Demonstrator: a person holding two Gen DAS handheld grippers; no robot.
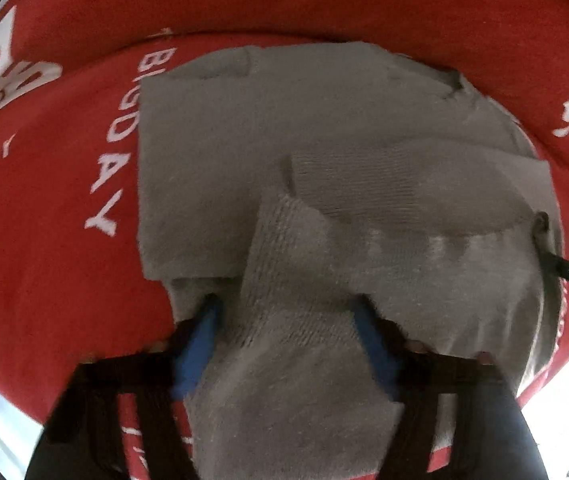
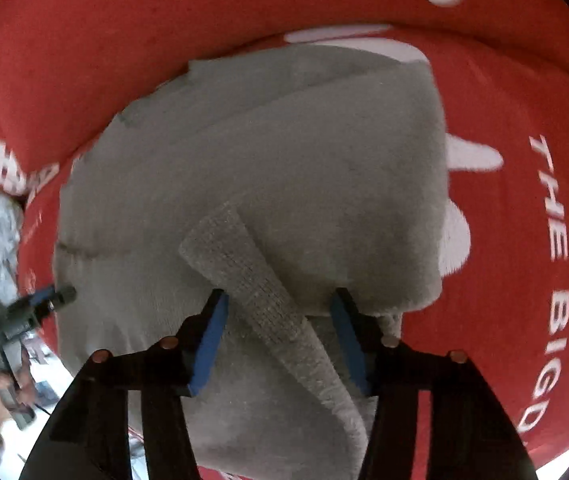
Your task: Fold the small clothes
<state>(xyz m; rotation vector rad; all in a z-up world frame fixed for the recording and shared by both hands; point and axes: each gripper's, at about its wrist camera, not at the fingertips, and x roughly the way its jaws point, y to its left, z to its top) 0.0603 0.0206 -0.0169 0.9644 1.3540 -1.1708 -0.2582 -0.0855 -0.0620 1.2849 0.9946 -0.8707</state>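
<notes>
Between my left tongs point(image 1: 284, 320) runs a ribbed cuff of the grey knit garment point(image 1: 324, 140), which lies flat on the red printed cloth point(image 1: 64, 260); the jaws stand apart, straddling the fabric, not visibly pinching it. My right tongs point(image 2: 278, 308) likewise gape over a ribbed strip point(image 2: 244, 276) that slants away up-left between them. Both sit at the garment's near edge, its body stretching ahead, so neither hand looks nearer.
</notes>
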